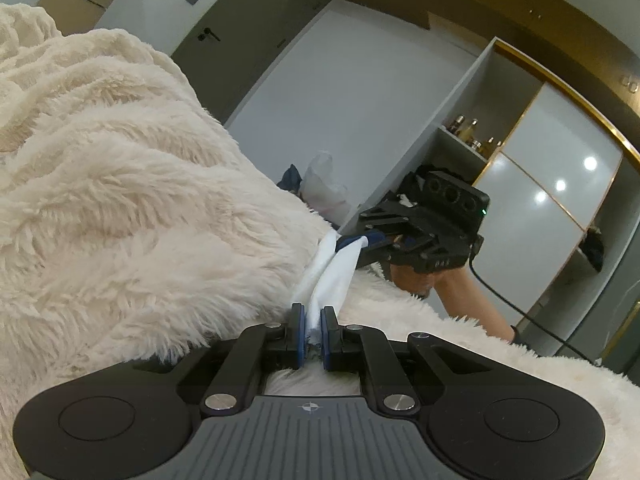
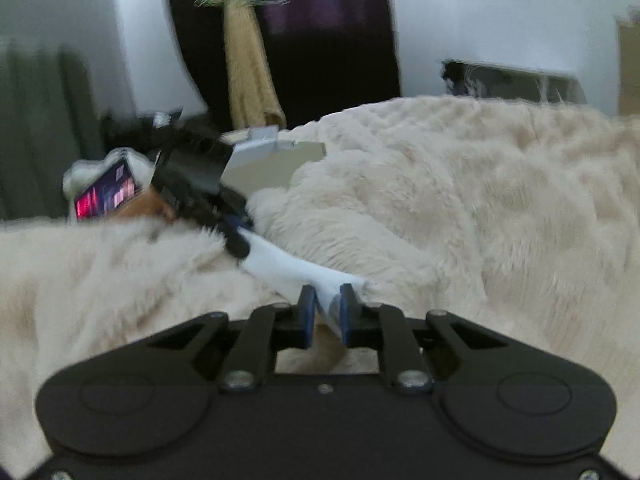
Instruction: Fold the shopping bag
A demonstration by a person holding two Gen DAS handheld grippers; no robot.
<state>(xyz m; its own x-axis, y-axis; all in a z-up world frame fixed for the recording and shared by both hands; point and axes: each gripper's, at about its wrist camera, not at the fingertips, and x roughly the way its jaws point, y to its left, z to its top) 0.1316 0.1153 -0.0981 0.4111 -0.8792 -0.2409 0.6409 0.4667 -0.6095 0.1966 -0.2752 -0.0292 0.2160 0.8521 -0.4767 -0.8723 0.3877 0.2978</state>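
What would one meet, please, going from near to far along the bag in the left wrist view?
left gripper clamped on the bag's near end → white shopping bag stretched over the fluffy blanket → right gripper at its far end → grey shelf unit with bottles.

Your right gripper [image 2: 327,312], black w/ blue pads, has the white cloth shopping bag [image 2: 292,270] between its jaws. Bag stretches across the cream shaggy fur blanket [image 2: 460,208] to your left gripper [image 2: 236,240], upper left.
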